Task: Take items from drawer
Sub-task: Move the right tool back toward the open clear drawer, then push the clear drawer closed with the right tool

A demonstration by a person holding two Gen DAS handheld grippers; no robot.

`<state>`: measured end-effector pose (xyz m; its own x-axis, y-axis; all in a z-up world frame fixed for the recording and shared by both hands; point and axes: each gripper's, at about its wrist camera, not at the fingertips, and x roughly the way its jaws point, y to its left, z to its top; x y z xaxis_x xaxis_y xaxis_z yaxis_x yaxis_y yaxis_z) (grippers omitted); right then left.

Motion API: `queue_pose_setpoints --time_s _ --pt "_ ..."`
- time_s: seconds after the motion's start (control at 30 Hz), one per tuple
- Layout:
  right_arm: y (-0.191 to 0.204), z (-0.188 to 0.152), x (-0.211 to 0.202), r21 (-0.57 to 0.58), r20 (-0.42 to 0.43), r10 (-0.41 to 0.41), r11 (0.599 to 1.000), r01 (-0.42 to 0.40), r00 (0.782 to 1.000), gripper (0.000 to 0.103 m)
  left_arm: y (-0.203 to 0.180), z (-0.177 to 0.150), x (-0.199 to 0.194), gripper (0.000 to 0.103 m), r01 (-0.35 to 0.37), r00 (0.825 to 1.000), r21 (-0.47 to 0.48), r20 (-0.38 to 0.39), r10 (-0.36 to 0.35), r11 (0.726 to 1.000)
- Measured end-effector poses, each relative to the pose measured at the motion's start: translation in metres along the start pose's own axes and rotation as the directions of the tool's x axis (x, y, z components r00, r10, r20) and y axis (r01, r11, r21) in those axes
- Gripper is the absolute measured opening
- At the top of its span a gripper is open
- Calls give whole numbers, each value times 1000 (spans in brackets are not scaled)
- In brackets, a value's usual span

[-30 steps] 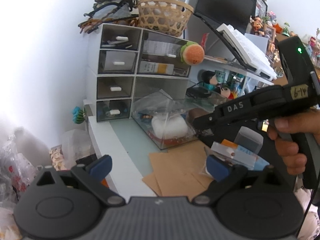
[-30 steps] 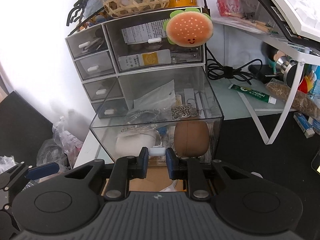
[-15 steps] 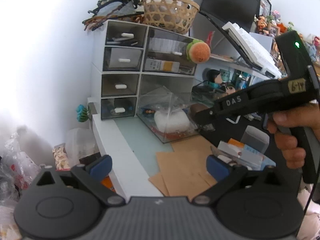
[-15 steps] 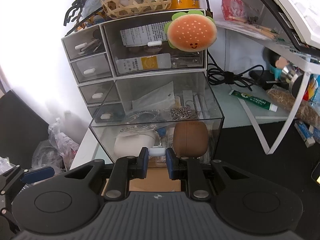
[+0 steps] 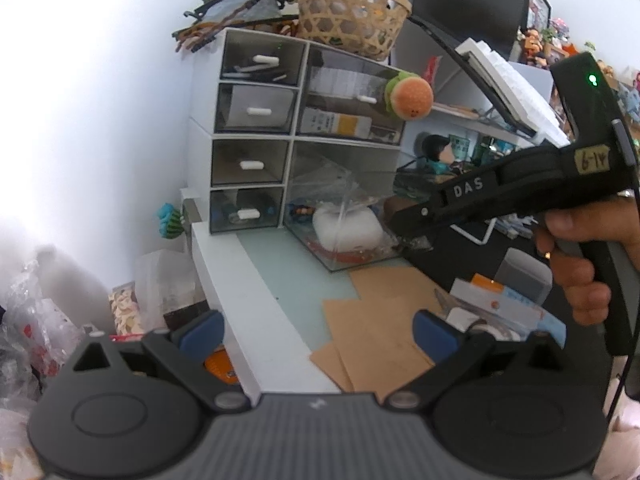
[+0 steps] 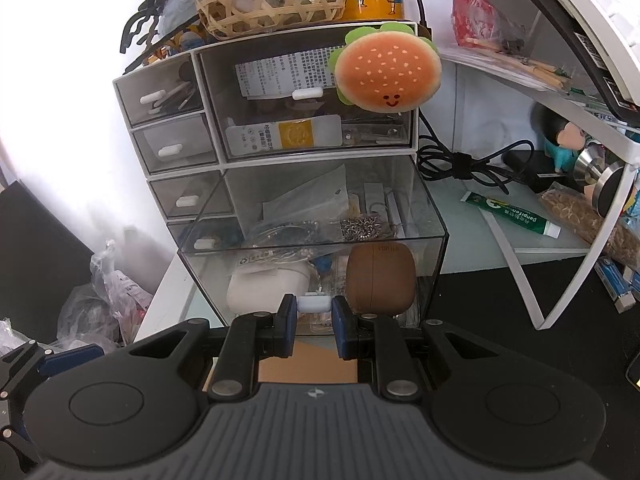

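The right gripper [image 6: 314, 326] has its jaws closed on the small white handle [image 6: 314, 304] of the clear drawer [image 6: 312, 240], which stands pulled out from the white drawer unit [image 6: 248, 120] over the tabletop [image 5: 280, 280]. Inside the drawer, a white case [image 6: 266, 292] and a brown case [image 6: 380, 276] lie against its front wall, with chains and plastic bags behind them. The left gripper [image 5: 316, 332] hangs well in front of the drawer unit, its jaws wide apart and empty.

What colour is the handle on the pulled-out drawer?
White. The handle shows best in the right wrist view, pinched in the right claw.
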<state>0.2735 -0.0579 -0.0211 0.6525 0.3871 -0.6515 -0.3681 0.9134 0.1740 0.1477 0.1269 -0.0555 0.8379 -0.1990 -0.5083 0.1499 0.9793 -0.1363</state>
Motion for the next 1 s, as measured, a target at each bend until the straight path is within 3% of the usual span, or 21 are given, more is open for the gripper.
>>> queue_pose_setpoints --time_s 1.0 --pt "-4 18 24 -19 11 3 1000 -3 1000 21 15 0 4 102 -42 999 -35 1 42 998"
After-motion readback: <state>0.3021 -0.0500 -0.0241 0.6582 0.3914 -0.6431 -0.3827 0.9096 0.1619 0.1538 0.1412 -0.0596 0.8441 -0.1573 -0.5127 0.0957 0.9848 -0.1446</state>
